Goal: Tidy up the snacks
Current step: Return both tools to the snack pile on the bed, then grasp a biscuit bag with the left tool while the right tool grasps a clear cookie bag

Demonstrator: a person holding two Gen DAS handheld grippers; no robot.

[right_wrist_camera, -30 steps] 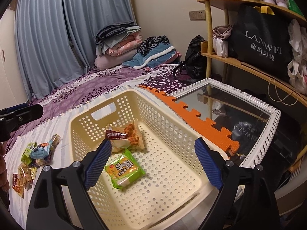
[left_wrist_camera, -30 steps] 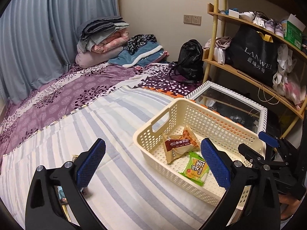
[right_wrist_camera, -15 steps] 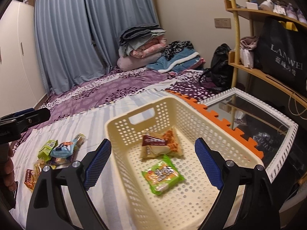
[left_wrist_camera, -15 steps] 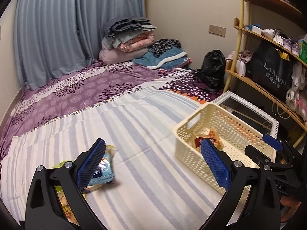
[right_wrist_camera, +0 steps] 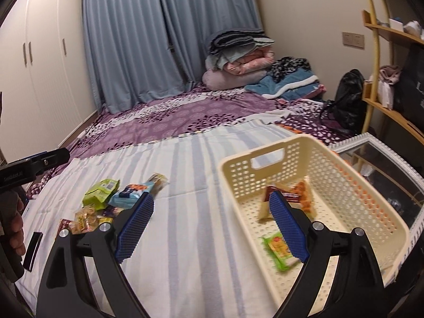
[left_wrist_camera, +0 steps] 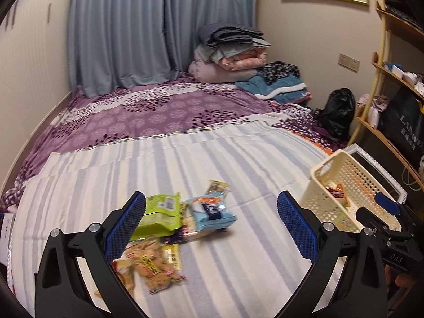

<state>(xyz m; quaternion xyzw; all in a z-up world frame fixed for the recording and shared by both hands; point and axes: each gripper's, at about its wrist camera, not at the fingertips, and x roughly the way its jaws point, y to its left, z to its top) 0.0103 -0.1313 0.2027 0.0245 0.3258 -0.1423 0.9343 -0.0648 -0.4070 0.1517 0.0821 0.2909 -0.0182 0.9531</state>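
Now both grippers hang over the striped bed, jaws wide and empty.
Loose snacks lie below the left gripper; the right gripper hovers beside the basket holding two packets.

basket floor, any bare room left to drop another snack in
Yes. In the basket the two packets, an orange-and-white one and a green one, crowd its left half. The perforated floor toward the right wall is bare.
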